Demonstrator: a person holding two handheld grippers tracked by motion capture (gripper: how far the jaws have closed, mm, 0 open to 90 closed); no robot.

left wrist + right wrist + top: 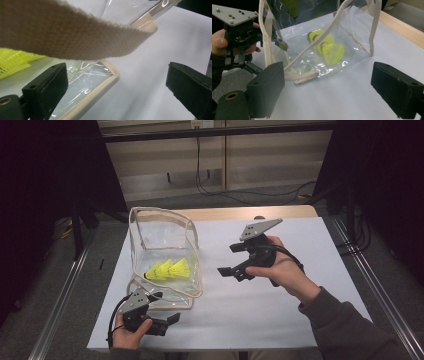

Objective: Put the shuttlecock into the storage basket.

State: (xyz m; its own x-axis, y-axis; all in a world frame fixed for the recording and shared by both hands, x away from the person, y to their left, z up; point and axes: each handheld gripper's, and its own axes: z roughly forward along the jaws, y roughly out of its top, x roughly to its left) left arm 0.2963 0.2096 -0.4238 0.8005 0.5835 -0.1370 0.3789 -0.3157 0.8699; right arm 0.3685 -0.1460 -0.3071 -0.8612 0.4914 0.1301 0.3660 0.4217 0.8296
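White table, high view: a clear, cream-trimmed bag near the left edge holds three yellow mesh shuttlecocks. Left gripper and right gripper are open, empty. Left gripper view: woven strap overhead. Right gripper view: dark shuttlecock tips, creased plastic.

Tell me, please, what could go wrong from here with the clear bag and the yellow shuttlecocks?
1. The clear bag is soft and its beige strap hangs loose above the open left tool, so that tool might catch the strap and tip the bag.
2. The shuttlecocks lie loose inside, near the opening; a pull could spill them.
3. The open right tool may crumple the thin wall instead of gripping it.
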